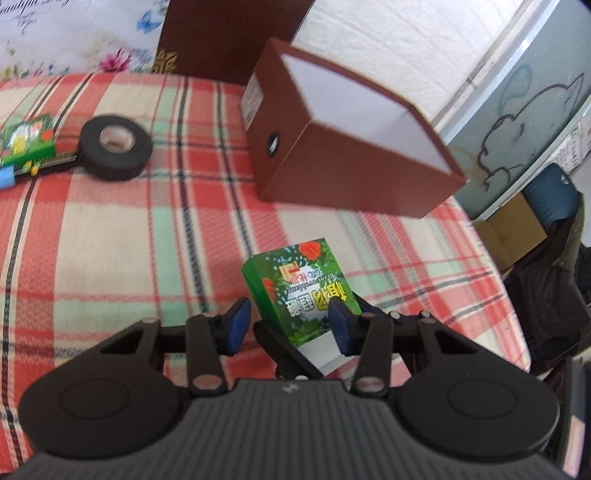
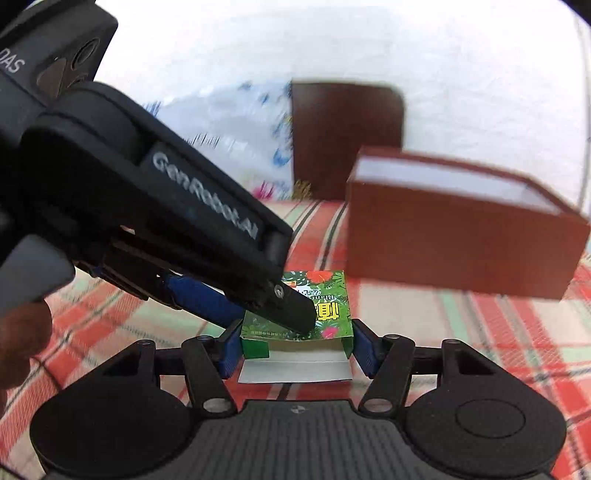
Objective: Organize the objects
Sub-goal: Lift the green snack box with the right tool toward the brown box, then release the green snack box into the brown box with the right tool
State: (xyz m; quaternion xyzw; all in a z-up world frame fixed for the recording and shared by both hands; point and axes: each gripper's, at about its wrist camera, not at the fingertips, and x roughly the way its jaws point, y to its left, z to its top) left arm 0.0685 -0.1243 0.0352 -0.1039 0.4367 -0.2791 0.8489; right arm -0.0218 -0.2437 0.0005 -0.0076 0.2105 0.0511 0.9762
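Covering the whole surface is a plaid blanket (image 1: 110, 229), soft ground that we judge will let small things sink and tip a little. On it, toward the far side, sits the brown box (image 1: 354, 147), its top open and its white lining bare as far as we can see; we take it as the likely bin for the loose items, set within reach of both hands. Behind it leans a dark brown panel (image 1: 229, 33), perhaps its lid, though we cannot tell.

Off to the far side from the box lie a black tape roll (image 1: 116, 147), flat on the blanket, and just beside it a green packet (image 1: 26, 144) with a blue end (image 1: 7, 179) poking out under it. Those wait untouched.

Nearest us is the green carton (image 2: 317, 314), its end flap (image 2: 295, 369) hanging open and white inside. We hold it low on the blanket, well short of the box, because, in our judgement, the flap needs closing or the carton needs steadying before it goes in.

Our right gripper (image 2: 295, 347) has its blue pads against both sides of the carton's open end, shut on it at carton width. Our left gripper (image 1: 291, 321) comes in from the other side: it stands partly open, one finger (image 2: 291, 310) lying across the carton's printed top, the far pad (image 1: 341, 325) against its edge, the near pad (image 1: 238, 325) clear of it. So the left presses and does not grasp.
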